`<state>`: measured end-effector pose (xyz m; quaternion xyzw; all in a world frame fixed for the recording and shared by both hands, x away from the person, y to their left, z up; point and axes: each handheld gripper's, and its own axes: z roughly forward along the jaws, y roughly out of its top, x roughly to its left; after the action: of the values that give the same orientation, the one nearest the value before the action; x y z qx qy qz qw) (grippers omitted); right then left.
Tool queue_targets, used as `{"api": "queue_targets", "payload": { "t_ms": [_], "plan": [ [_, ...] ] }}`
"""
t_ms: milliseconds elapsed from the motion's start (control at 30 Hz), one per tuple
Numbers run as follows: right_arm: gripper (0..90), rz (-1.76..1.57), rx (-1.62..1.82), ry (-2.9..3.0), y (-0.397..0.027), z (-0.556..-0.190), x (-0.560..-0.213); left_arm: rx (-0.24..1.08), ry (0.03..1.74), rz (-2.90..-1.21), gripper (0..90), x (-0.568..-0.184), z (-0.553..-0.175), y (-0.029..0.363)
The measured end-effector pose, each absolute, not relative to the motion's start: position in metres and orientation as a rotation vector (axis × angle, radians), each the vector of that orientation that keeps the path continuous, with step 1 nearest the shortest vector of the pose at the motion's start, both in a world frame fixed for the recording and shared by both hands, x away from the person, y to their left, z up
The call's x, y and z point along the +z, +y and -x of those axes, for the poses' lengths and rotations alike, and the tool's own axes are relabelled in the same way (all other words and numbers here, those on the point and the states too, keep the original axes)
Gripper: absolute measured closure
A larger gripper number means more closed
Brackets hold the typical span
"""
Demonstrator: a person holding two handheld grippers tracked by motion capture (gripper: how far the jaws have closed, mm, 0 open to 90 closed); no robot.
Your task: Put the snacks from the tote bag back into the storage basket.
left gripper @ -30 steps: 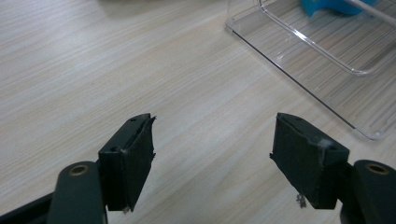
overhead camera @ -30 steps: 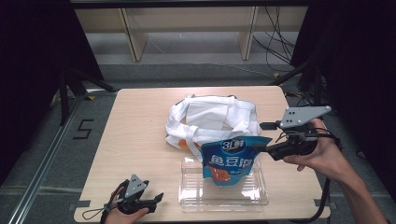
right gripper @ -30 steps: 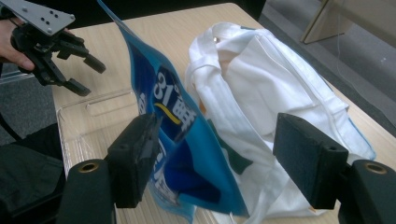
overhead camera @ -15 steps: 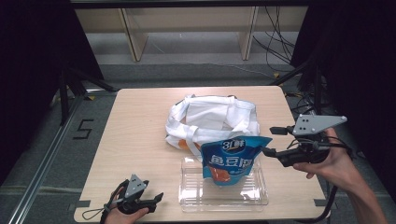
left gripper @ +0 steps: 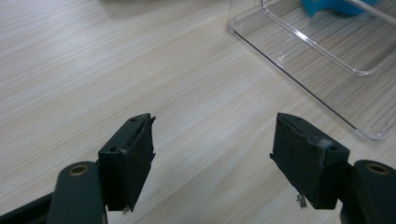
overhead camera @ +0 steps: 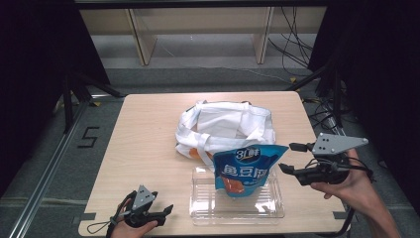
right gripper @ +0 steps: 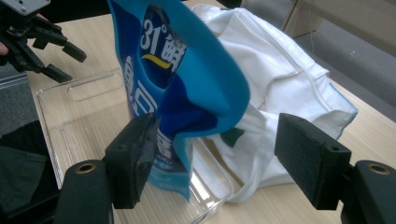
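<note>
Presently, the bench (overhead camera: 148, 148) carries three items, taken largest first. The white cloth bag (overhead camera: 225, 126) lies slumped near the middle, with something orange showing at its lower left edge. Just in front of it sits the clear plastic tray (overhead camera: 237, 210), and the blue snack pouch (overhead camera: 245, 171) stands upright in the tray, leaning back against the bag.

The right hand-held gripper (overhead camera: 292, 158) is at the pouch's right side with its jaws apart and nothing between them; in the right gripper view the pouch (right gripper: 182, 79) sits just beyond the left jaw. The left hand-held gripper (overhead camera: 166, 210) rests at the near left corner of the bench, jaws likewise apart and empty, with the tray's edge (left gripper: 299, 60) near it.

Risks, in my judgement:
- The pouch depends on the soft bag for support. A sideways brush from the right jaws could topple it forward out of the tray.
- The bag may sag or slide if pressed, removing that support.
- The tray looks light and unrestrained; a push on the pouch could skid it toward the bench's near edge, since the left tool is not steadying it.
- A grip on the pouch's thin upper film could slip or crumple it.
</note>
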<state>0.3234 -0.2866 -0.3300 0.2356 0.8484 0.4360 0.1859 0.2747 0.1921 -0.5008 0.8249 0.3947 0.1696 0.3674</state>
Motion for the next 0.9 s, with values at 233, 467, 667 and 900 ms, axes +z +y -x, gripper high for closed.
{"api": "queue_targets", "payload": {
  "t_ms": [233, 467, 667, 900],
  "plan": [
    [30.5, -0.679, 1.248, 2.392, -0.287, -0.321, -0.346, 0.432, 1.027, -2.080, 28.6, -0.502, -0.274, 0.190],
    [30.3, -0.736, 1.271, 2.387, -0.294, -0.326, -0.359, 0.438, 1.052, -2.061, 28.6, -0.503, -0.274, 0.189],
    [30.1, -0.787, 1.275, 2.388, -0.295, -0.325, -0.367, 0.433, 1.031, -2.082, 28.6, -0.502, -0.274, 0.190],
    [28.8, -0.794, 1.265, 2.400, -0.292, -0.322, -0.376, 0.439, 1.003, -2.114, 28.6, -0.500, -0.277, 0.188]
  ]
}}
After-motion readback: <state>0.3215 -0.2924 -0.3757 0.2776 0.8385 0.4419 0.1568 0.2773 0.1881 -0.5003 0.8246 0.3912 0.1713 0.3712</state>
